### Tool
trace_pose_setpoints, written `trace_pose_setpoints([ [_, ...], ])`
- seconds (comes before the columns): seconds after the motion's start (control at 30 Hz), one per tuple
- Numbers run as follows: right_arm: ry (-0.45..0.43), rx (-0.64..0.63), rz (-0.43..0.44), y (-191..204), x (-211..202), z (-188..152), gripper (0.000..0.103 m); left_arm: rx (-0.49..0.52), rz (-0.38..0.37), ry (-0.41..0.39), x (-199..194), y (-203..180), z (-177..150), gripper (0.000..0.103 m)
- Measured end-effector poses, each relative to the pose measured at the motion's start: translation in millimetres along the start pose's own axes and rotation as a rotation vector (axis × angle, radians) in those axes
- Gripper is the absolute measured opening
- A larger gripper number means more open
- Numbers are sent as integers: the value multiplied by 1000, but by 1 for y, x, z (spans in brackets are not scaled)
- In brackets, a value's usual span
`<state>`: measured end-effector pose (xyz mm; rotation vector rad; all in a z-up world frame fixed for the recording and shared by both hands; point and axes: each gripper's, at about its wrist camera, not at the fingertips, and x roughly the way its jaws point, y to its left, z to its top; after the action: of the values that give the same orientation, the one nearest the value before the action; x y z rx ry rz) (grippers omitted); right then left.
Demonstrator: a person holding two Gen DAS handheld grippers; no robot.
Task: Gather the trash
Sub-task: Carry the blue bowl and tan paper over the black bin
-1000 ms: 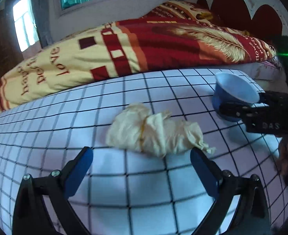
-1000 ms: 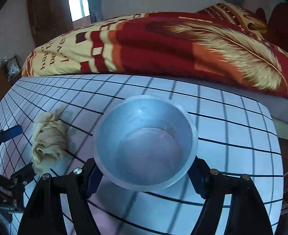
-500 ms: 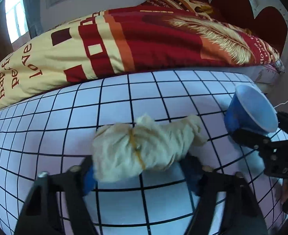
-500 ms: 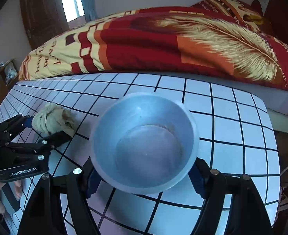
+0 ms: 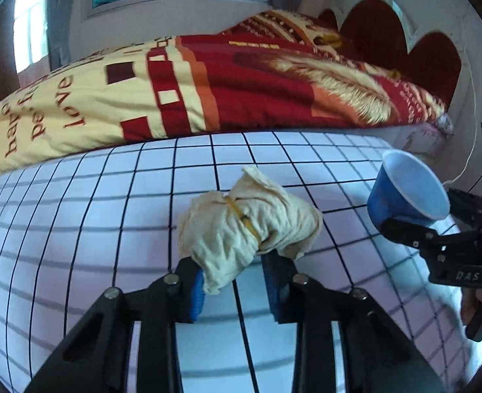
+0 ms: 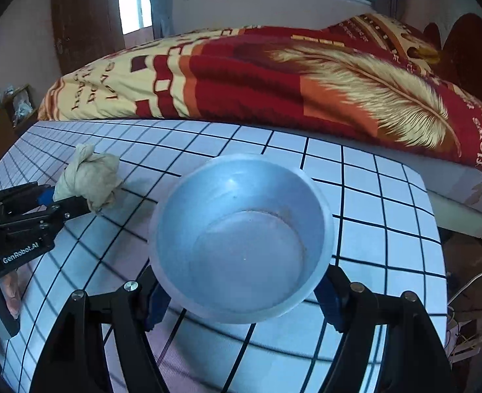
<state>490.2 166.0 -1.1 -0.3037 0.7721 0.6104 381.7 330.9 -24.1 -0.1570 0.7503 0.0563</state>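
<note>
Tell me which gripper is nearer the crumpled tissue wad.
Left. The left gripper is shut on the tissue wad; the right gripper holds the blue cup off to the wad's right.

Left tongs (image 5: 232,283) clamped on a wad, right tongs (image 6: 242,298) gripping a cup, both held level

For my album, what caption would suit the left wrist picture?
Left gripper clamps a crumpled cream rag above the checkered tablecloth, beside a blue paper cup.

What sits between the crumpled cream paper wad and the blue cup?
Nothing visible. The left gripper holds the crumpled cream paper wad above the grid-patterned tabletop; the blue paper cup in the right gripper has only bare tabletop between.
</note>
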Motion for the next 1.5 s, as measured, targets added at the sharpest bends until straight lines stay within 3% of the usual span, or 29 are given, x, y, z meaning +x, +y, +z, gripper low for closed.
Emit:
trace_pose_setpoints([
  [0.27, -62, -43, -11, 7, -57, -24, 76, -17, 4, -60, -58, -5, -28, 32],
  [0.57, -106, -20, -32, 13, -134, -82, 76, 36, 48, -118, -126, -52, -73, 32],
  [0.83, -140, 24, -37, 15, -202, -139, 76, 83, 4, -133, -169, -100, -107, 32],
  [1.17, -184, 54, -72, 16, -274, -202, 76, 145, -71, -133, -197, -151, -137, 32],
  [1.5, -188, 101, -125, -7, -315, -254, 76, 196, -142, -119, -204, -197, -154, 32],
])
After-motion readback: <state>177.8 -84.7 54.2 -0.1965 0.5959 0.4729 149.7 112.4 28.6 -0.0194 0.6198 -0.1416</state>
